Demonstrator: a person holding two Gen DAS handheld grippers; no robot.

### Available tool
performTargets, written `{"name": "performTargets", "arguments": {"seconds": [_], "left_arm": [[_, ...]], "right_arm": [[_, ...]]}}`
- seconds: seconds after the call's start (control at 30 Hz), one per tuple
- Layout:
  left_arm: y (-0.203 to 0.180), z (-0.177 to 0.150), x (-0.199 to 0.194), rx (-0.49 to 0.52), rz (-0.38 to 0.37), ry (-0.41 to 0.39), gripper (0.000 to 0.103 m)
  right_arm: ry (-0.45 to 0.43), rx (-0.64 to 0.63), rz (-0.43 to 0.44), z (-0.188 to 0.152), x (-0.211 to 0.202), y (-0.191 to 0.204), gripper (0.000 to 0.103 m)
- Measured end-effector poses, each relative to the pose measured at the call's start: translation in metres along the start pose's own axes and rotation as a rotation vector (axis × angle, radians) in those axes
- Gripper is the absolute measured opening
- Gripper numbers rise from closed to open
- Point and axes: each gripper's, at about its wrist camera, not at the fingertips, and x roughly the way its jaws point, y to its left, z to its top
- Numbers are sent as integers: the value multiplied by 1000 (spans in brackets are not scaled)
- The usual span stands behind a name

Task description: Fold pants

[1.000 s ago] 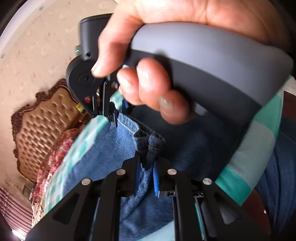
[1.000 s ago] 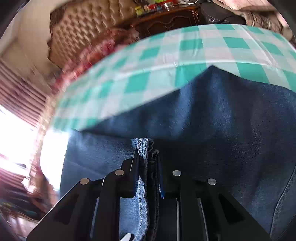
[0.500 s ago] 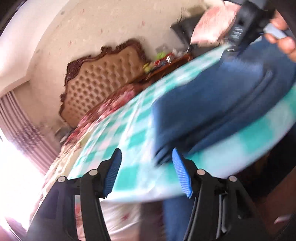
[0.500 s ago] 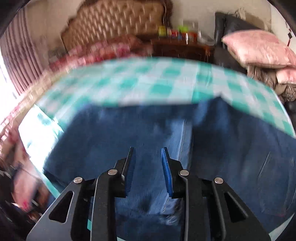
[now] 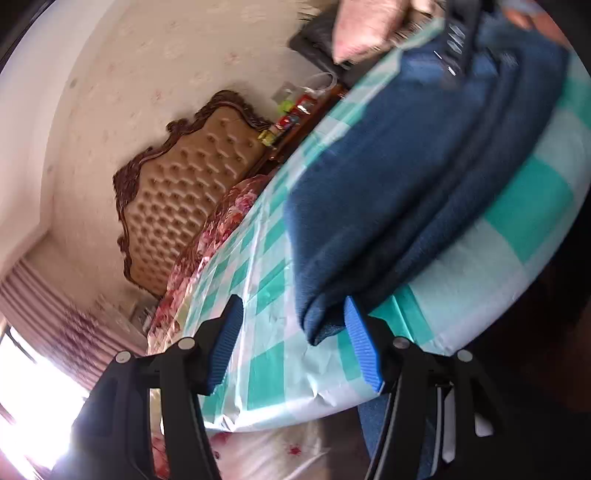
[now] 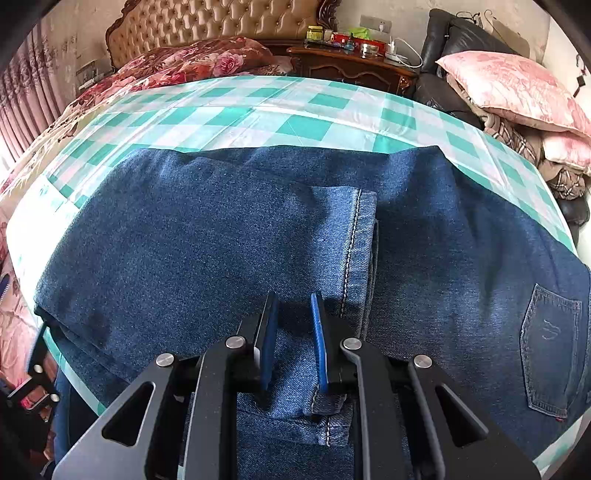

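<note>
Both your grippers have let go of the jeans (image 6: 207,236): left gripper (image 5: 291,332) gapes beside the folded edge, right gripper (image 6: 293,325), jaws just narrowing, seemingly hovers unclamped above the hem.

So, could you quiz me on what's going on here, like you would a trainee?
1. True or false: the jeans lie on a green-and-white checked cloth.
2. What stands against the wall behind the table? A) a padded headboard B) a fridge C) a bicycle
3. Fill the gap: the left gripper is ___ (open or shut).

Key
1. True.
2. A.
3. Open. Its jaws have just been opening, and the folded corner of the jeans sits between them.
</note>
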Motion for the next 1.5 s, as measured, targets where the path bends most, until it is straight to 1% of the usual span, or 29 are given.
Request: {"name": "performTargets", "arguments": {"seconds": [0.07,0.1,0.2,0.3,0.37,0.43,0.57,0.63,0.67,0.7,0.73,0.77,0.8,0.83,0.9,0.93,0.97,1.0,1.07,1.1,1.2,1.23,1.3,1.33,1.37,1.4,1.43,1.47,1.5], "left_arm": [[-2,-5,7,52,40,2,58],[5,-8,11,40,70,20,58],[21,-10,13,1,46,24,58],[4,-8,12,116,72,-17,58],[3,-8,18,130,82,-2,58],[6,-15,29,127,57,42,59],[4,-15,23,154,51,12,58],[15,-15,11,98,-12,-16,59],[24,-15,3,42,-67,-25,58],[35,-15,-4,-17,-120,-29,50],[50,-13,-9,-116,-183,-27,41],[62,-9,-8,-196,-234,-22,24],[75,-5,-4,-287,-297,-19,15],[89,1,7,-412,-384,-16,11],[98,7,32,-567,-497,-6,8],[92,6,52,-594,-535,53,8],[84,2,75,-595,-550,148,7],[84,-4,87,-611,-551,183,4],[94,0,86,-639,-556,169,4],[103,9,82,-633,-537,136,4],[116,38,96,-620,-570,74,4],[118,51,113,-626,-599,67,4],[113,64,156,-642,-724,96,4],[105,67,183,-618,-713,175,4],[104,67,202,-597,-641,231,2],[115,70,209,-636,-660,219,2],[122,70,209,-666,-650,209,2],[128,75,206,-674,-611,185,1],[129,77,204,-668,-620,158,2]], "right_arm": [[2,-2,-1,0,0,0,16],[1,-4,-1,0,0,0,15],[-2,-4,-1,-1,1,1,16],[4,-10,-16,0,1,3,16],[5,-15,-17,0,1,3,15],[8,-19,-8,0,2,2,15],[9,-16,-5,0,2,2,15],[8,-16,-4,0,2,1,15],[8,-14,-1,0,2,1,15],[6,-11,2,0,2,1,15],[4,-10,5,-1,2,1,15],[3,-9,5,-1,2,1,15],[1,-9,1,-1,2,2,16],[0,-10,-2,-1,2,2,16],[1,-14,-3,-1,1,2,15],[2,-14,2,-1,1,1,15],[3,-13,8,-1,1,0,15],[5,-9,22,-1,1,-2,15],[0,-4,36,-2,1,-4,15],[-8,-5,41,-3,1,-5,15],[-12,-11,34,-3,0,-3,15],[-12,-12,38,-3,0,-4,15],[-13,2,60,-3,0,-8,15],[-12,13,71,-3,1,-9,15],[-10,22,82,-3,1,-11,15],[-9,31,93,-3,1,-13,15],[-10,35,100,-3,1,-14,15],[-14,39,108,-4,1,-15,15],[-19,44,117,-4,0,-16,15]]}}
